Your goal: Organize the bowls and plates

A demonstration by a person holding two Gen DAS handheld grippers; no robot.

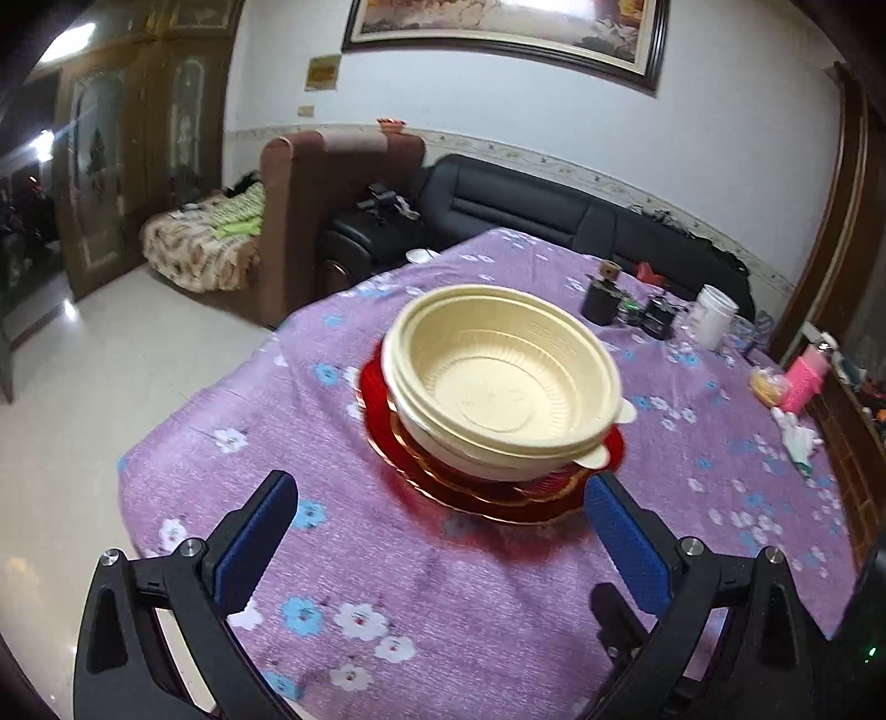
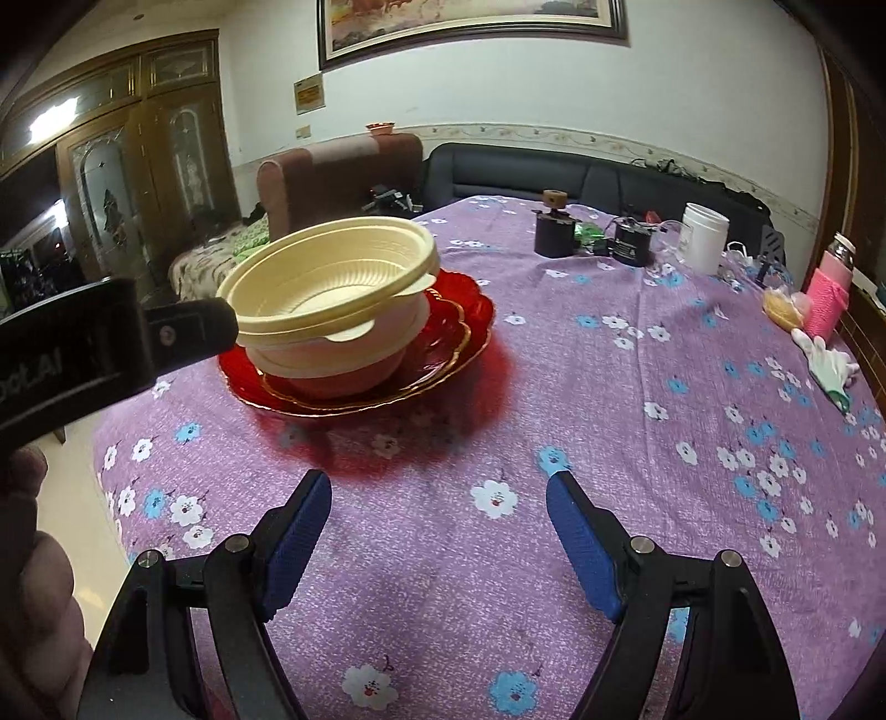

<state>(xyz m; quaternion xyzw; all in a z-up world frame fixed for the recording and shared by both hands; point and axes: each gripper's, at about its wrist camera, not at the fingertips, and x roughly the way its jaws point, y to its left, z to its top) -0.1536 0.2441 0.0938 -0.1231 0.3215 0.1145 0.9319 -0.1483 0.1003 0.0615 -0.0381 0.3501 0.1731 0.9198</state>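
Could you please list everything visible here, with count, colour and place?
bowls: at least two, cream, nested, on the plates
plates: two, red with gold rims, stacked, table's left part
tablecloth: one, purple with flowers, covering the table
white jar: one, far right of table
black canister: one, wooden knob, far edge
pink bottle: one, right edge
sofa: one, black, behind table
armchair: one, brown, left of sofa
painting: one, framed, on wall
left gripper: one, blue fingers, open, empty
right gripper: one, blue fingers, open, empty
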